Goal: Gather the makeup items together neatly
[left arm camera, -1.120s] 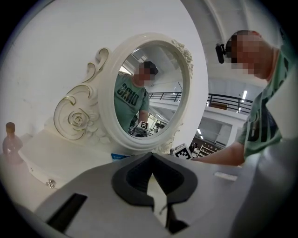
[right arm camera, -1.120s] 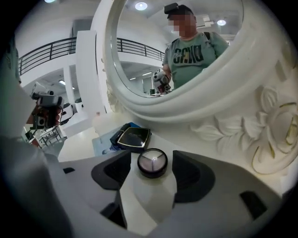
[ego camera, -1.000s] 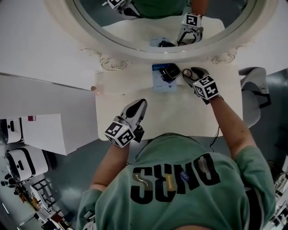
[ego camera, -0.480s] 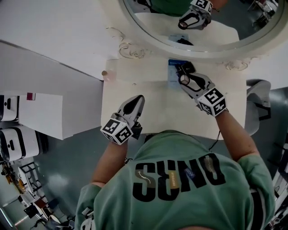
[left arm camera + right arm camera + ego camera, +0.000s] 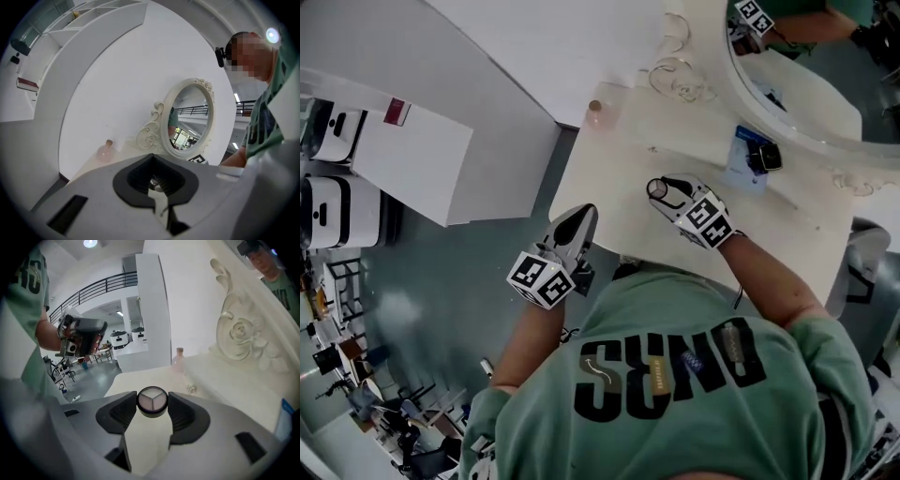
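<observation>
Pinching round eyeshadow compact [image 5: 152,401] in right gripper [image 5: 660,189], jaws just closed in, tilted down over table [image 5: 619,220]. Holding left gripper [image 5: 584,216] roughly level at near-left edge, pressed together.

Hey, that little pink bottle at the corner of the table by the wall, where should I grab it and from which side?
Probably the pink bottle by its narrow neck, coming in from the open table side: it stands upright, its belly is round, and the wall is close behind it.
</observation>
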A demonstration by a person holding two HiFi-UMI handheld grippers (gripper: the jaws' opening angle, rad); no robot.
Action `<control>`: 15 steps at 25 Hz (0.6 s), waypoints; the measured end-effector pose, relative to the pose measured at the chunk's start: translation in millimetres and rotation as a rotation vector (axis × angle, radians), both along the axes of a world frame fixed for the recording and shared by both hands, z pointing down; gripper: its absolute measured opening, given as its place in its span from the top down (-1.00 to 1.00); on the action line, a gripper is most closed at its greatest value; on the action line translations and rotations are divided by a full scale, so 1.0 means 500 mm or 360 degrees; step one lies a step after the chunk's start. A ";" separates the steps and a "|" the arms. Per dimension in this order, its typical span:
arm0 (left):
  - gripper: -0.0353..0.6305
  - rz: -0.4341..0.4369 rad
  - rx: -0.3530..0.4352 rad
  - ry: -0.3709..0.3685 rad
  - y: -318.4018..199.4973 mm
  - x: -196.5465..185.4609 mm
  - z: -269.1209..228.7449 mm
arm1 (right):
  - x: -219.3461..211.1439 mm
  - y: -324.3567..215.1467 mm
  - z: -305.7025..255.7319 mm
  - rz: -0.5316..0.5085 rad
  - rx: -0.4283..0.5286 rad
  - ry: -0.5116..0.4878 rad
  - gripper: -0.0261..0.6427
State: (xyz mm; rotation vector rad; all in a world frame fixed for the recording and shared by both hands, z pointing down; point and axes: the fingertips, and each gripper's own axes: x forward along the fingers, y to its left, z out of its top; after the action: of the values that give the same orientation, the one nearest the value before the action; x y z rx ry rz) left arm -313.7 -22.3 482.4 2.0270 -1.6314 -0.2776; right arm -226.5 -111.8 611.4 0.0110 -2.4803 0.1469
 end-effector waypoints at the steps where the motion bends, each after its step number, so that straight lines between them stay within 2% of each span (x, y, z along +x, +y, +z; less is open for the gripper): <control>1: 0.89 -0.0029 -0.0018 0.0003 0.018 -0.015 0.007 | -0.011 0.012 0.025 -0.0022 -0.0004 0.0032 0.32; 4: 0.89 -0.0080 -0.0048 0.0001 0.054 -0.050 0.027 | -0.025 0.037 0.088 -0.0066 0.0003 0.0113 0.32; 8: 0.89 -0.0096 -0.0064 0.0028 0.069 -0.063 0.041 | -0.010 0.040 0.133 -0.0048 0.0047 0.0168 0.32; 13: 0.89 -0.0035 -0.0062 0.0026 0.066 -0.050 0.044 | 0.016 0.048 0.178 -0.0051 0.0021 0.0300 0.31; 15: 0.89 -0.0016 -0.0063 0.0019 0.063 -0.039 0.043 | 0.017 0.058 0.177 -0.0076 -0.0009 0.0308 0.19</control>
State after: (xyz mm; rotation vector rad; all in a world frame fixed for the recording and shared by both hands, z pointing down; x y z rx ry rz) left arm -333.4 9.0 503.9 1.9845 -1.6275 -0.2584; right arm -218.1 -82.7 699.9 -0.0348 -2.2853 0.1261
